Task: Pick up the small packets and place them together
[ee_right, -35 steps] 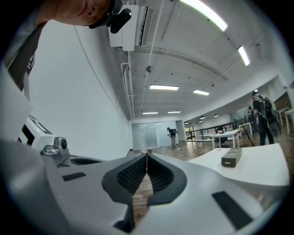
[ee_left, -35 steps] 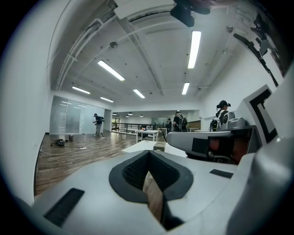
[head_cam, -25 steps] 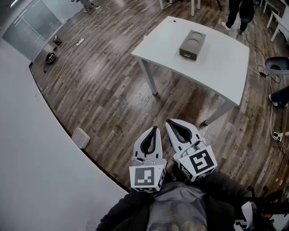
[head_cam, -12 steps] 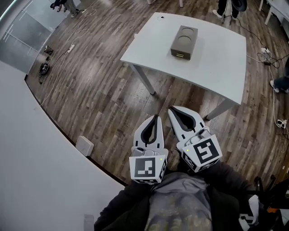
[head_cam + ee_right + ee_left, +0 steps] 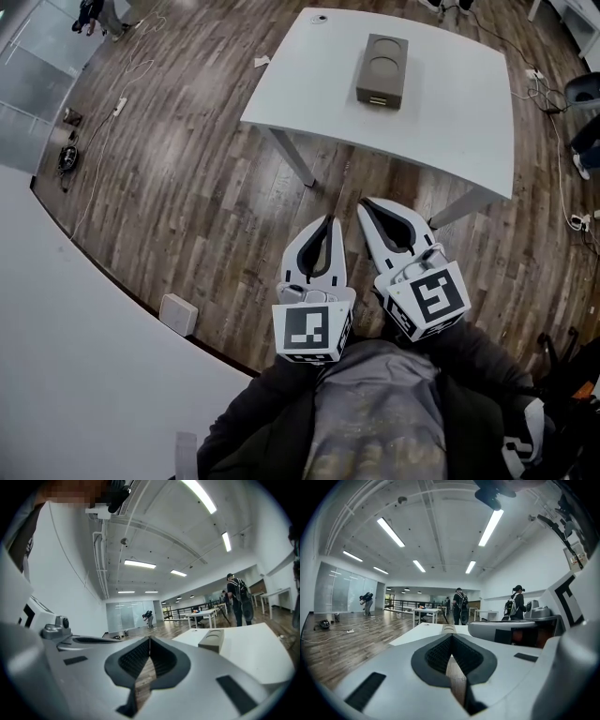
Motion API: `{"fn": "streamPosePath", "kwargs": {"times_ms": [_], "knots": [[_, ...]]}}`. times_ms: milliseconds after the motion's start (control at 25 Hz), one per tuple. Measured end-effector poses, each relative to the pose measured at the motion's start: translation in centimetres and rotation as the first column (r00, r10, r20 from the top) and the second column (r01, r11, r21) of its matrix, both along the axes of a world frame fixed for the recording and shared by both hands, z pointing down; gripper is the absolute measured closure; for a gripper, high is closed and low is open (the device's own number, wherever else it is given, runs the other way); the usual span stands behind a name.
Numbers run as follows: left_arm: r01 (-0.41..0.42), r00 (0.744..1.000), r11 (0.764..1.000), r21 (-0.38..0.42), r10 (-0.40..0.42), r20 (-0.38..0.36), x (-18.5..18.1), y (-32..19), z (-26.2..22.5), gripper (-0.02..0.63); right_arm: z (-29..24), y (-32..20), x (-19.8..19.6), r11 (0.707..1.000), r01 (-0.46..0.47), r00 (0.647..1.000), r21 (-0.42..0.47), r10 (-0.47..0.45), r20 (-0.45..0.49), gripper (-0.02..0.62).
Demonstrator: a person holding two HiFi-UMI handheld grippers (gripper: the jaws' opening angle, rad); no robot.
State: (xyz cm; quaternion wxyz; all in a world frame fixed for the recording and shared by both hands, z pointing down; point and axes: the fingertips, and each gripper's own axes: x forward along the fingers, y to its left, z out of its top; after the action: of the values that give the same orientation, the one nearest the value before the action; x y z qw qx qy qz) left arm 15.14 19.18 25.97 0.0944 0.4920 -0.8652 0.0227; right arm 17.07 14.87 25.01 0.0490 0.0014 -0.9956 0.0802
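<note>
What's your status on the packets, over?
Left gripper shut, empty. Right gripper shut, empty. No packets in sight; grey box on white table ahead. Only wood floor between.

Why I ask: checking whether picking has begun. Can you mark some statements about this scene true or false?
The left gripper and right gripper both have shut, empty jaws. True.
The grey rectangular box sits on the white table. True.
Small packets lie beside that box. False: no packets show on the table.
A gripper touches the box. False: both are well short of it, over the brown wood-plank floor.
</note>
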Motion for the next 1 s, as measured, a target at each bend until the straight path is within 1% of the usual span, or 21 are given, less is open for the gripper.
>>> {"fn": "streamPosePath", "kwargs": {"times_ms": [200, 360, 520, 680, 840, 1000], "knots": [[-0.062, 0.998, 0.998, 0.011, 0.062, -0.004, -3.3, 0.8, 0.3, 0.604, 0.4, 1.0, -3.2, 0.998, -0.058, 0.998, 0.008, 0.058, -0.007, 0.589], [-0.097, 0.995, 0.995, 0.015, 0.097, -0.011, -6.2, 2.1, 0.5, 0.604, 0.4, 2.3, -5.4, 0.995, -0.099, 0.995, 0.014, 0.1, -0.01, 0.589], [-0.135, 0.991, 0.99, 0.029, 0.135, -0.008, -7.8, 2.3, 0.2, 0.604, -0.2, 2.4, -6.9, 0.989, -0.143, 0.99, 0.031, 0.143, -0.003, 0.59], [-0.181, 0.983, 0.983, 0.037, 0.181, 0.002, -8.9, 1.1, 0.0, 0.604, -1.0, 1.1, -8.1, 0.98, -0.192, 0.981, 0.049, 0.192, 0.012, 0.589], [-0.215, 0.977, 0.976, 0.04, 0.215, 0.0, -10.4, -1.0, 0.1, 0.604, -0.7, -0.8, -8.9, 0.971, -0.232, 0.973, 0.055, 0.231, 0.014, 0.589], [-0.25, 0.968, 0.968, 0.028, 0.249, 0.012, -11.7, -3.8, 0.5, 0.604, -0.1, -3.7, -10.3, 0.962, -0.27, 0.963, 0.039, 0.27, 0.022, 0.589]]}}
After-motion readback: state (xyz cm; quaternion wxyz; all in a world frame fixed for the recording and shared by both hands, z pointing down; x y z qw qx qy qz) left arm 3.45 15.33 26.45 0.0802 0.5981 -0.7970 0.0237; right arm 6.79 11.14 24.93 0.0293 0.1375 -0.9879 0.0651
